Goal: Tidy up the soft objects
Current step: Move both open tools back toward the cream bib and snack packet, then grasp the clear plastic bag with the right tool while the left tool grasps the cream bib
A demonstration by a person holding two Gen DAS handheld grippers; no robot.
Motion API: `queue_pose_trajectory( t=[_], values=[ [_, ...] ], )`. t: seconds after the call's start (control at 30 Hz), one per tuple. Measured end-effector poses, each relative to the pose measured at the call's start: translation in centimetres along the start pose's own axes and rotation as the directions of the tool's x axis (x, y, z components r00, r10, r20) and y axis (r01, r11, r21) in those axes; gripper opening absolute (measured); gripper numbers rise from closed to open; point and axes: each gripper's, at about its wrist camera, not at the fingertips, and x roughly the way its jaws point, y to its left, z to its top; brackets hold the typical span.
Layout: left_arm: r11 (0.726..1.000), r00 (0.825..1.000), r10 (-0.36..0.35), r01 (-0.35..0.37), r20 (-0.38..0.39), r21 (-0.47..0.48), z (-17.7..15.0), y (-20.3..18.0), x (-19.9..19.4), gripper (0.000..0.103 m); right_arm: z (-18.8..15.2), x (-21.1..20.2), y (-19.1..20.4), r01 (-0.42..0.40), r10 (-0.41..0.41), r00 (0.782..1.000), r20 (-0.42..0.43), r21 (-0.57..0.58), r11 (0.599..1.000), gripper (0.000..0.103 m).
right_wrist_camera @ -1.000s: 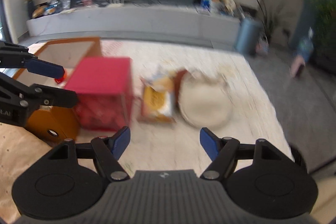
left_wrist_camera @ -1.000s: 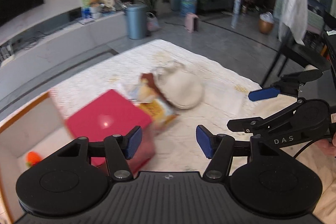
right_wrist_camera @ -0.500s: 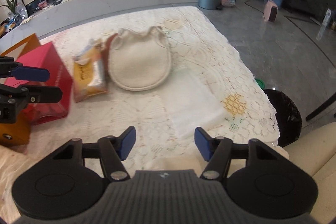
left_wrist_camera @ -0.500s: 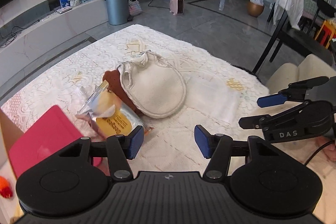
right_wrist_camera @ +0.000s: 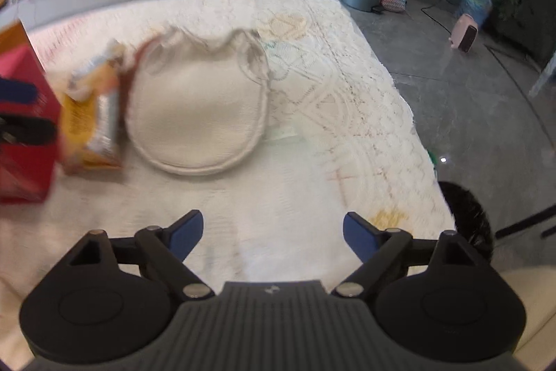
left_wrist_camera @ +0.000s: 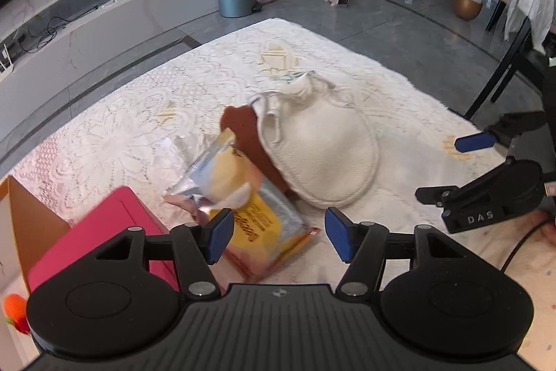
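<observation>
Both jaws wide, holding nothing. My left gripper [left_wrist_camera: 274, 237] hovers right over the yellow snack bag [left_wrist_camera: 257, 218]; the cream pouch [left_wrist_camera: 319, 152] lies just ahead-right, overlapping it. Right gripper [right_wrist_camera: 272, 232] hangs back, pouch ahead-left, probably leaving left's pick clear.

Black left gripper [left_wrist_camera: 274, 234], blue-padded jaws, silver screws; right gripper [right_wrist_camera: 272, 236] alike.

On the tablecloth [left_wrist_camera: 139, 113], my pouch [left_wrist_camera: 319, 145] overlaps the snack packet [left_wrist_camera: 257, 218], the box [left_wrist_camera: 104, 232] at its left edge.
</observation>
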Motion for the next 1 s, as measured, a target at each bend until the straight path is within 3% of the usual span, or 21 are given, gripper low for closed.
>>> queue_pose_trajectory(
  t=[0.17, 0.4, 0.53, 0.6, 0.73, 0.8, 0.87, 0.9, 1.0],
  values=[
    [1.0, 1.0, 0.012, -0.012, -0.023, -0.002, 0.8, 0.7, 0.9, 0.071, 0.7, 1.7, -1.0, -0.019, 0.018, 1.0, -0.019, -0.029, 0.999, 0.094],
    [1.0, 0.999, 0.017, -0.018, -0.044, -0.016, 1.1, 1.0, 1.8, 0.071, 1.2, 4.0, -1.9, -0.048, 0.044, 0.996, -0.073, -0.048, 0.998, 0.094],
    [1.0, 0.999, 0.008, -0.009, -0.042, -0.023, 1.2, 1.0, 2.0, 0.071, 0.8, 4.4, -1.5, -0.083, 0.079, 0.994, -0.081, -0.05, 0.995, 0.086],
    [1.0, 0.999, -0.003, 0.002, -0.038, -0.022, 1.3, 0.7, 2.0, 0.071, 0.8, 4.3, -1.6, -0.116, 0.113, 0.99, -0.08, -0.03, 0.993, 0.074],
    [0.999, 0.999, -0.032, 0.032, -0.027, -0.028, 1.6, 0.3, 2.2, 0.071, 1.0, 3.7, -1.3, -0.112, 0.109, 0.992, -0.069, -0.043, 0.993, 0.052],
    [0.999, 0.999, -0.045, 0.044, -0.028, -0.032, 1.7, 0.0, 2.4, 0.071, 1.2, 3.5, -1.1, -0.112, 0.108, 0.992, -0.064, -0.063, 0.992, 0.023],
    [0.998, 0.998, -0.05, 0.049, -0.029, -0.035, 1.8, -0.2, 2.6, 0.071, 1.3, 3.5, -0.9, -0.116, 0.111, 0.991, -0.07, -0.073, 0.99, 0.006],
    [0.998, 0.998, -0.051, 0.05, -0.03, -0.037, 1.8, -0.3, 2.7, 0.071, 1.4, 3.4, -0.8, -0.11, 0.104, 0.992, -0.072, -0.082, 0.991, 0.001],
    [0.997, 0.998, -0.059, 0.058, -0.031, -0.044, 2.2, -0.6, 3.1, 0.072, 1.6, 3.0, -0.5, -0.097, 0.091, 0.994, -0.067, -0.096, 0.991, 0.0]
  ],
)
